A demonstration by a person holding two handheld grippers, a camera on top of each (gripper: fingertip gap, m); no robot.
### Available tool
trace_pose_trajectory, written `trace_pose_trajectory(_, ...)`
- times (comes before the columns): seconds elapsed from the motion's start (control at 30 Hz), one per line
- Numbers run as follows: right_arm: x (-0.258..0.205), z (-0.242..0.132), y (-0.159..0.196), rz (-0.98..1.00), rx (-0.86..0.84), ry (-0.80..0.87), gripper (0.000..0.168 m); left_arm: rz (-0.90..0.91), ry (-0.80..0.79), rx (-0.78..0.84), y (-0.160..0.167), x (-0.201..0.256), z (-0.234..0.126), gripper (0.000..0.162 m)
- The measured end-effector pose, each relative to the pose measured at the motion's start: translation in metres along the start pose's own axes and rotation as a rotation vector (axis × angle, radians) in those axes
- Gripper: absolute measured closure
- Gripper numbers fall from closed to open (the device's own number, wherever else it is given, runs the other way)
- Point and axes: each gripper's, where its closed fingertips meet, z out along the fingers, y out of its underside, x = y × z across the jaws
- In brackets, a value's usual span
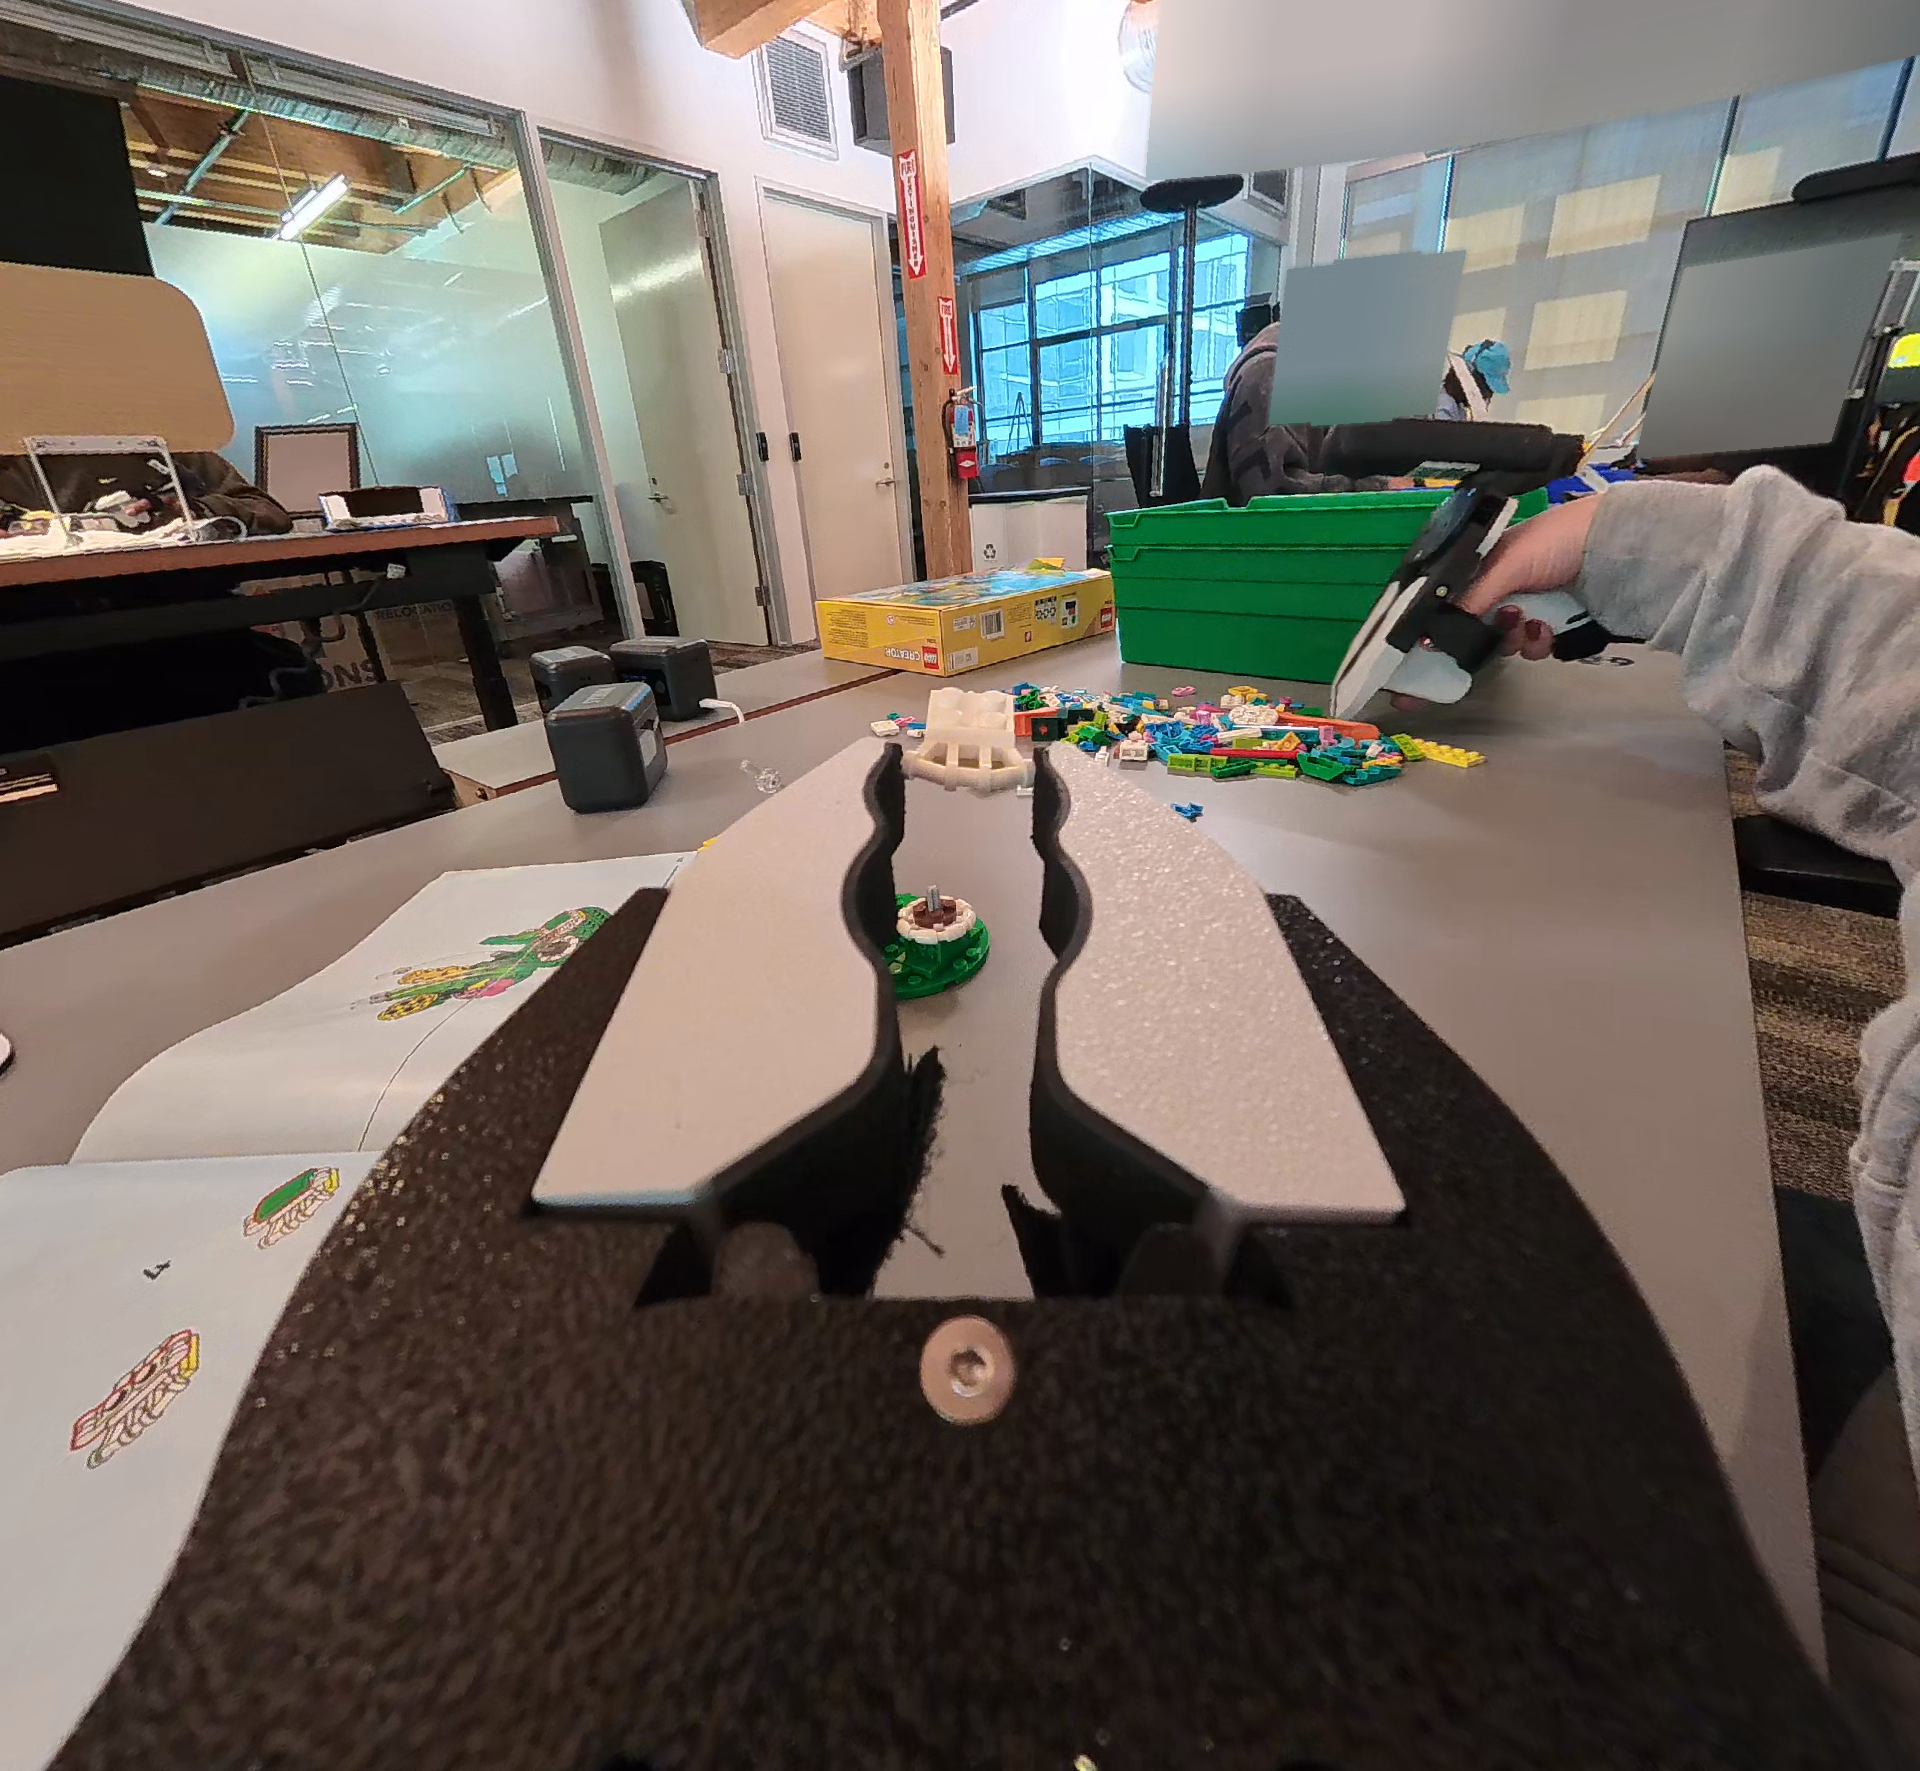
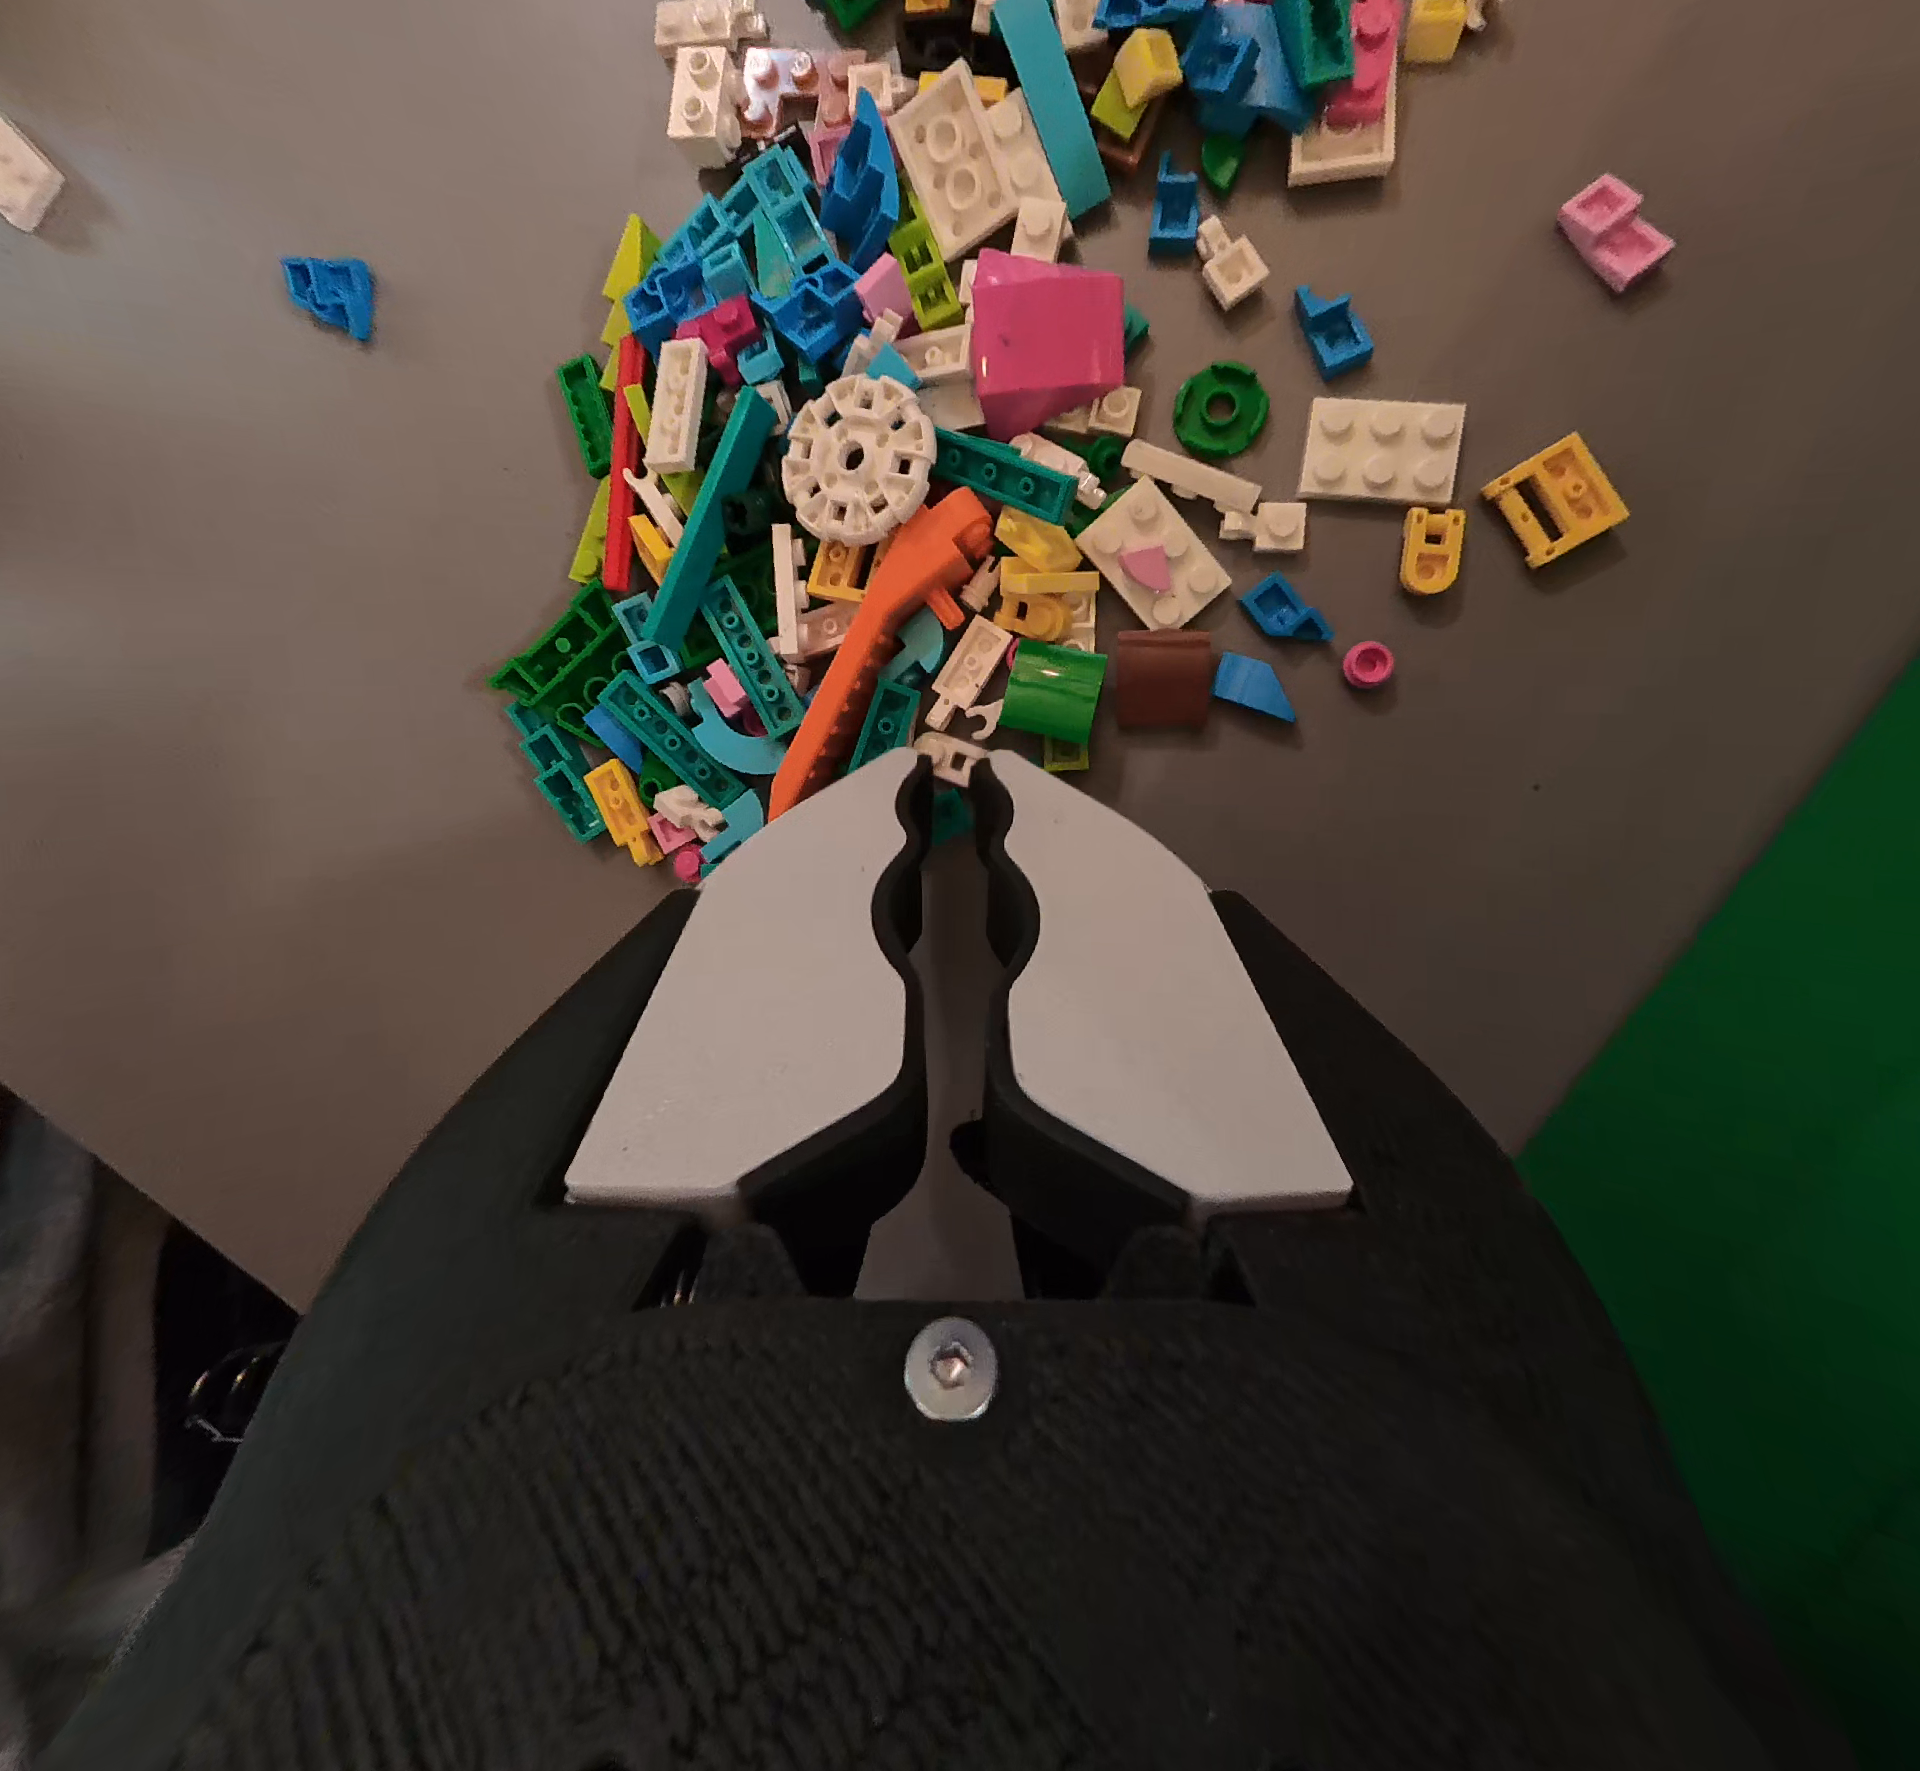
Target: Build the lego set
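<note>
On the grey tabletop (image 1: 1455, 890), seen from the left wrist view, the left gripper (image 1: 961, 765) hovers low with its jaws parted and holding nothing. Between the fingers lies a small round green assembly (image 1: 938, 944) with a white ring and a brown centre. Just past the tips stands a white lego build (image 1: 966, 729). An open instruction booklet (image 1: 312, 1025) lies to the left. Farther off are the loose brick pile (image 1: 1247, 734), a yellow lego box (image 1: 966, 620) and green bins (image 1: 1247, 578). The right gripper (image 1: 1351, 698), held by a hand (image 1: 1527, 578) in a grey sleeve, dips into the pile.

In the right wrist view, the right gripper (image 2: 951, 760) points down at the near edge of the pile, jaws nearly closed around a small white clip piece (image 2: 948, 753). Nearby lie an orange brick separator (image 2: 883, 641), a white round gear-like piece (image 2: 857, 459) and a pink sloped brick (image 2: 1044, 334).
</note>
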Motion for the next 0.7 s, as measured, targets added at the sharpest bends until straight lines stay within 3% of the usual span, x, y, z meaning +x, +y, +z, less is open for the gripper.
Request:
trace_pose_trajectory(0.03,-0.0002,0.0007,0.0001,-0.01,-0.003,0.003,0.161,0.001,0.0,0.0,0.0,0.0001,0.0,0.139)
trace_pose_trajectory(0.37,-0.0001,0.0053,0.0016,-0.079,-0.001,0.003,0.151,0.003,0.001,0.0,-0.0004,0.0003,-0.0001,0.139)
trace_pose_trajectory(0.7,-0.0055,0.0019,-0.0025,-0.243,0.033,0.009,0.168,0.005,0.001,0.0,-0.0006,0.0004,0.0,0.139)
